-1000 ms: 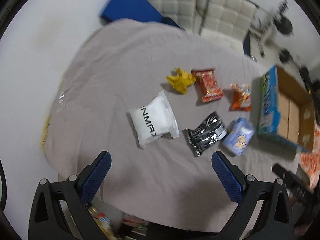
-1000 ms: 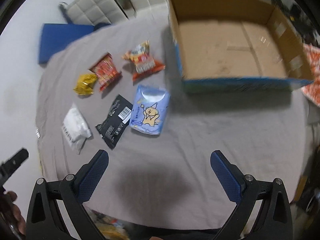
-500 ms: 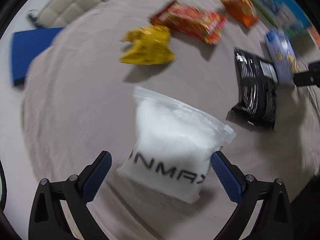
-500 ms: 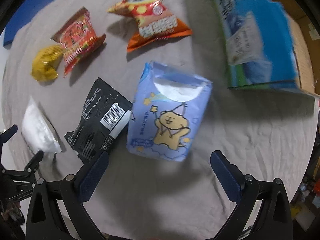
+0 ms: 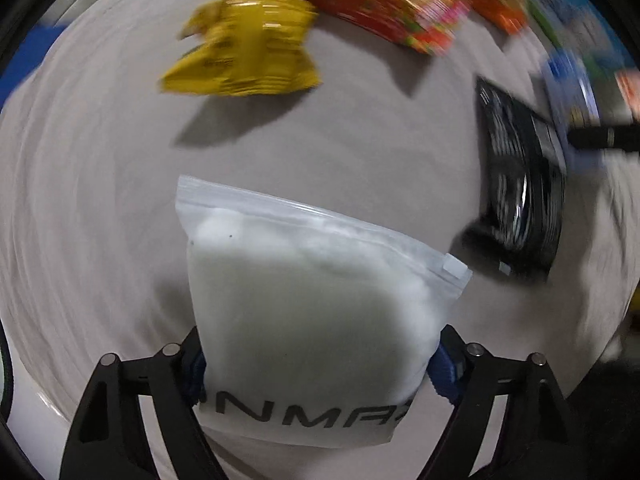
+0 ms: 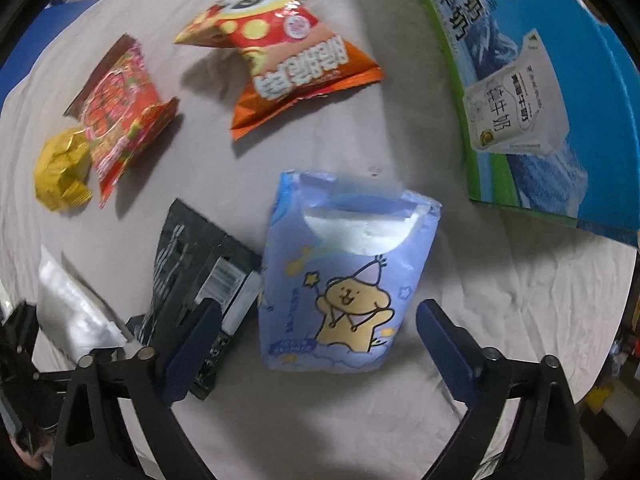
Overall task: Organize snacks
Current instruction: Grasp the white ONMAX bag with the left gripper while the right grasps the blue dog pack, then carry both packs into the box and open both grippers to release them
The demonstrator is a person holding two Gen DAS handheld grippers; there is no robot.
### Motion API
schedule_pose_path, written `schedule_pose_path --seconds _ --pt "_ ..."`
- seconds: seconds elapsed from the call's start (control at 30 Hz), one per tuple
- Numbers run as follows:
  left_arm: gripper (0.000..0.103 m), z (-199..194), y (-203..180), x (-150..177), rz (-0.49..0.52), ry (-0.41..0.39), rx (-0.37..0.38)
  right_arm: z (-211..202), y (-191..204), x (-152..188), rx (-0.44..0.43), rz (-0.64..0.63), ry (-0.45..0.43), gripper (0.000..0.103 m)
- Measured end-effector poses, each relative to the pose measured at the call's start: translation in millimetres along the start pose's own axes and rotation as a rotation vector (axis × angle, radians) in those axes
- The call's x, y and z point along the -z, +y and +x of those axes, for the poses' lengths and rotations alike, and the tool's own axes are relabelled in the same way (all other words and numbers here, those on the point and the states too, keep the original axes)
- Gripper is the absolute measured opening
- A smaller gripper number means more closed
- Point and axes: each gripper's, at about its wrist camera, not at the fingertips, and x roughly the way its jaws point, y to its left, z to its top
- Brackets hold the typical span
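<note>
In the left wrist view a white zip bag point(image 5: 312, 312) fills the gap of my left gripper point(image 5: 316, 364), whose blue pads press its two sides. Beyond it lie a yellow packet point(image 5: 244, 44), a red packet point(image 5: 368, 4) and a black packet point(image 5: 520, 196). In the right wrist view my right gripper point(image 6: 316, 344) stands open around the lower end of a pale blue bear-print pack point(image 6: 344, 276), pads apart from it. The black packet point(image 6: 200, 276) lies under its left finger. An orange-red panda packet point(image 6: 288, 52) lies further off.
A blue milk carton box point(image 6: 532, 80) stands at the right on the grey cloth point(image 6: 500, 300). A red packet point(image 6: 120, 108) and yellow packet point(image 6: 60, 168) lie left, the white bag point(image 6: 68, 304) with the other gripper at lower left.
Both grippers dropped toward the cloth. The left one closed in on the white bag's sides. The right one moved down around the blue pack.
</note>
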Motion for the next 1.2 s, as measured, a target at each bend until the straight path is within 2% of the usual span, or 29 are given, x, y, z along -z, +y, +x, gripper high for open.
schedule_pose_path --seconds 0.07,0.13,0.17,0.27,0.37,0.4,0.53,0.6,0.67,0.73,0.83,0.9,1.1,1.2 --pt "0.078 -1 11 4 -0.146 -0.006 0.049 4 -1 -1 -0.003 0.008 0.012 0.089" --pt "0.078 3 29 6 -0.346 0.021 0.088 16 -4 -4 0.007 0.018 0.024 0.078" --pt "0.078 6 34 7 -0.411 0.033 0.095 20 -5 -3 0.006 0.030 0.030 0.070" --pt "0.079 13 37 7 -0.520 0.041 0.094 31 -8 -3 -0.013 0.052 0.045 0.058" --pt "0.080 21 34 2 -0.518 0.045 0.070 34 -2 3 0.027 0.021 0.056 0.054" --pt "0.082 31 22 -6 -0.503 0.047 0.059 37 0 8 0.038 0.006 0.064 0.054" --pt "0.086 39 7 -13 -0.424 0.053 0.019 44 12 19 0.040 0.009 0.062 0.058" --pt "0.085 39 1 -14 -0.429 0.043 0.016 51 9 17 0.025 0.029 0.074 0.058" --pt "0.077 39 -4 -10 -0.457 0.031 0.006 55 5 12 0.023 0.031 0.078 0.058" --pt "0.075 28 2 1 -0.474 0.027 0.013 64 -1 14 0.025 0.025 0.072 0.054" --pt "0.072 20 7 12 -0.485 0.010 0.006 63 12 16 0.052 -0.014 0.052 0.043" --pt "0.071 1 18 9 -0.490 -0.004 -0.002 54 11 26 0.070 -0.045 0.036 0.036" --pt "0.071 -29 1 15 -0.499 -0.073 -0.019 40 15 55 0.050 -0.097 0.003 0.034" --pt "0.071 -62 9 38 -0.503 -0.112 -0.017 27 8 68 0.026 -0.118 -0.019 0.034"
